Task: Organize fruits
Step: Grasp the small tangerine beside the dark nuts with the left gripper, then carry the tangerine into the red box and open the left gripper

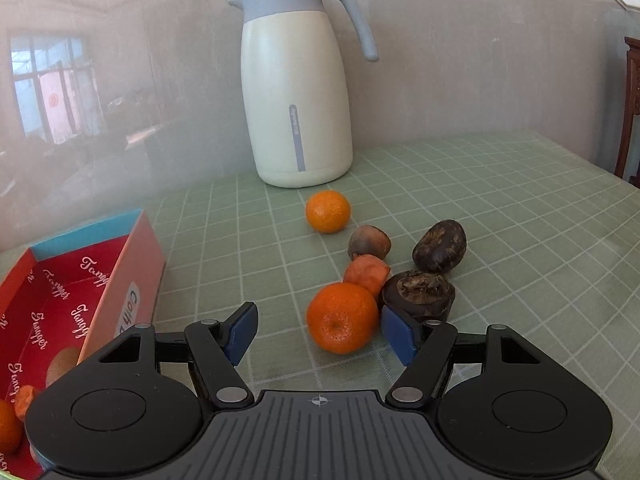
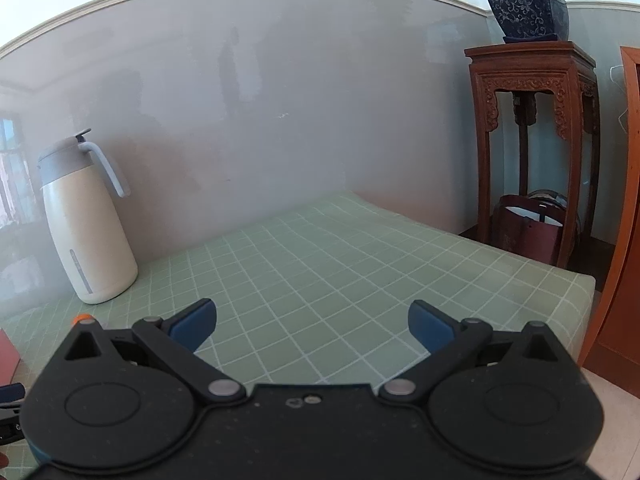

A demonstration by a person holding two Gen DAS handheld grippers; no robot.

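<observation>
In the left wrist view my left gripper (image 1: 320, 330) is open, its blue pads on either side of a large orange (image 1: 341, 317) resting on the green checked tablecloth (image 1: 500, 240), not gripping it. Behind it lie a small orange piece (image 1: 366, 274), a brown-orange fruit (image 1: 369, 242), two dark brown fruits (image 1: 419, 294) (image 1: 439, 246) and a second orange (image 1: 328, 211). A red box (image 1: 64, 300) at left holds a kiwi (image 1: 64, 364) and orange fruits (image 1: 8, 424). My right gripper (image 2: 312, 326) is open and empty above bare cloth.
A white thermos jug (image 1: 296, 92) stands at the back by the grey wall; it also shows in the right wrist view (image 2: 86, 224). A carved wooden stand (image 2: 532, 140) with a blue plant pot (image 2: 528, 10) is beyond the table's right edge (image 2: 576, 280).
</observation>
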